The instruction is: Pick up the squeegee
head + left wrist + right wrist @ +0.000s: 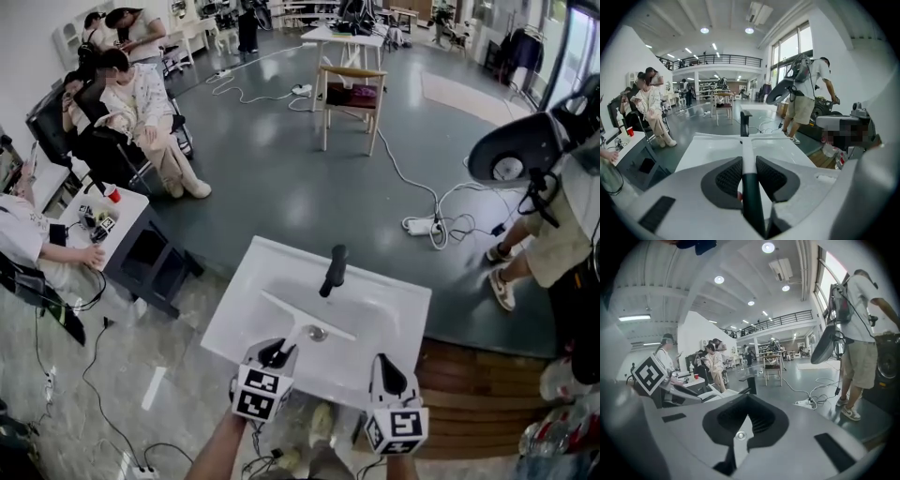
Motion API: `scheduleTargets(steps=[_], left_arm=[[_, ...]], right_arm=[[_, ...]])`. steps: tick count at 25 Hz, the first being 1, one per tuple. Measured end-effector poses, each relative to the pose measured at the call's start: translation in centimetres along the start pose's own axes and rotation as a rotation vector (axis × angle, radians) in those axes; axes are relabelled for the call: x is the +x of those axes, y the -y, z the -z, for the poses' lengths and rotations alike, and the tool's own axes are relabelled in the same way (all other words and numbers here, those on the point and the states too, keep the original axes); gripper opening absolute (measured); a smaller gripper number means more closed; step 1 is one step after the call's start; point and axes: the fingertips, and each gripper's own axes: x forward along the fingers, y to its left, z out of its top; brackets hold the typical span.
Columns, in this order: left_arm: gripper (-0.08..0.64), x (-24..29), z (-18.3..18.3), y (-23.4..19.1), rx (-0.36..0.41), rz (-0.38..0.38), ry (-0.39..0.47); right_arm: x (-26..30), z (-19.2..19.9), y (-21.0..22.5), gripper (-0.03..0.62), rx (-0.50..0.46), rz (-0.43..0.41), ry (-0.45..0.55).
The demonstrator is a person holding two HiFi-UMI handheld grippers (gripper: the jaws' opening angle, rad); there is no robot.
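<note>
The squeegee (302,315) has a long white blade and a white-and-dark handle, and it hangs over the basin of the white sink (398,302). My left gripper (278,352) is shut on its handle at the sink's near edge. In the left gripper view the handle (751,197) runs straight between the two ribbed pads of the left gripper (748,161) and points at the black faucet (745,123). My right gripper (386,367) hovers beside it to the right, off the squeegee. Seen in its own view, the right gripper (747,399) has its jaws together and nothing between them.
The black faucet (333,270) stands at the sink's far edge. Seated people (141,103) and a small table with a red cup (112,194) are at the left. A person (553,234) stands at the right by a power strip and cables (422,225). A wooden chair (352,98) stands farther back.
</note>
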Motion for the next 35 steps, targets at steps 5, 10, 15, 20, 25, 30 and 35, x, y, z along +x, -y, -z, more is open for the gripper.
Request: scheduleTargets(steps=[5, 10, 15, 20, 25, 30, 35], left_arm=[[0.094, -5.0, -1.2, 0.5, 0.015, -0.026, 0.103], [0.094, -10.1, -2.1, 1.0, 0.027, -0.059, 0.222], [0.094, -15.3, -2.6, 1.9, 0.025, -0.081, 0.306], [0.094, -19.3, -0.4, 3.3, 0.015, -0.068, 0.335], [0.094, -23.3, 1.2, 4.3, 0.004, -0.074, 0.379], [0.094, -26.8, 2.8, 5.6, 0.021, -0.06, 0.403], [0.094, -28.6, 4.4, 6.5, 0.03, -0.055, 0.414]], right_arm=[[-2.9, -1.3, -2.1, -0.002, -0.027, 0.005, 0.04], [-6.4, -2.3, -3.8, -0.002, -0.049, 0.013, 0.088], [-9.9, -2.3, -5.3, -0.002, -0.062, 0.026, 0.119], [-14.0, -2.4, -6.9, -0.002, -0.066, 0.036, 0.144], [-17.9, -1.3, -9.0, -0.002, -0.076, 0.043, 0.161], [-20.9, -0.3, -11.2, -0.002, -0.082, 0.044, 0.164], [-22.7, 0.6, -12.9, -0.002, -0.083, 0.04, 0.161]])
